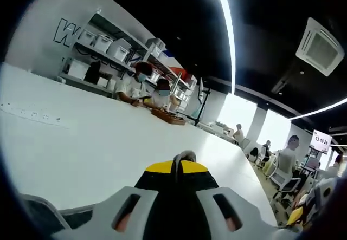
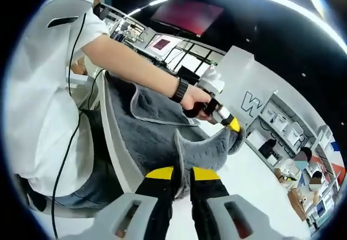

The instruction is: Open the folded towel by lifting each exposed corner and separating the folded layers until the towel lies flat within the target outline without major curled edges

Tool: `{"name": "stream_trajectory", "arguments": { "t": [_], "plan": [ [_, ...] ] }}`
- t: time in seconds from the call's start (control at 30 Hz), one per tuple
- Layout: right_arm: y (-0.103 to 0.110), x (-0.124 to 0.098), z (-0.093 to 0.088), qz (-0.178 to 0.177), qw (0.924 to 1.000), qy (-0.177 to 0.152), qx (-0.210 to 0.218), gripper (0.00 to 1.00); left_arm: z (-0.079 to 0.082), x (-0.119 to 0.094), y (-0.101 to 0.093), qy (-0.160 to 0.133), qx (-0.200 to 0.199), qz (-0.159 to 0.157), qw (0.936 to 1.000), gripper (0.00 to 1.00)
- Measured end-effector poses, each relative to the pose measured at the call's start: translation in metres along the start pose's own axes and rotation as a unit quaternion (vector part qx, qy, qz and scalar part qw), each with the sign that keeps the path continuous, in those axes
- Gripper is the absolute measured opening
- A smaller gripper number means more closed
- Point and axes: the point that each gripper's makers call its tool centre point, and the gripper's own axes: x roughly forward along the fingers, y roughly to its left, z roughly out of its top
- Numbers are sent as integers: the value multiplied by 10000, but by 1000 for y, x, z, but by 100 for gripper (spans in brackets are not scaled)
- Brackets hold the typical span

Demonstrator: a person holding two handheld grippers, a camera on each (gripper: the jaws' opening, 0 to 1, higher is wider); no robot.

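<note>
Clearly, the right gripper has its yellow-tipped jaws pinched tight on an edge of the grey towel, which rises in a ridge straight ahead of those jaws in the right gripper view. Beyond that ridge the cloth spreads away over the edge of the white table and toward the person's lap, its pale hem tracing a curve on the far side. Farther ahead and to the right of the right claw, the left gripper comes in, held in the person's hand, and it grips another bunched part of the same towel, lifted off the table. In the left gripper view the left gripper shows its jaws pressed together with a small grey tuft of cloth caught between the yellow tips. Ahead of that claw the table stretches bare toward shelves with white bins.
</note>
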Motion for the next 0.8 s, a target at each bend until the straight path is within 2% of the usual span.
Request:
{"name": "stream_trajectory", "arguments": {
  "t": [0.2,0.33,0.53,0.63,0.8],
  "plan": [
    [2,4,3,22,10000,-38,43,10,-1,5,2,88,48,-44,9999,2],
    [7,7,13,112,9997,-198,21,9,-1,3,-5,83,54,-79,9999,2],
    [13,16,28,183,9988,-461,-42,0,2,9,-1,89,35,-114,9999,2],
    [16,20,27,278,9989,-357,-79,0,3,11,-1,83,18,-143,9999,2],
    [3,6,26,25,9991,-433,19,0,5,14,1,64,-32,-134,9999,2]
  ]
}}
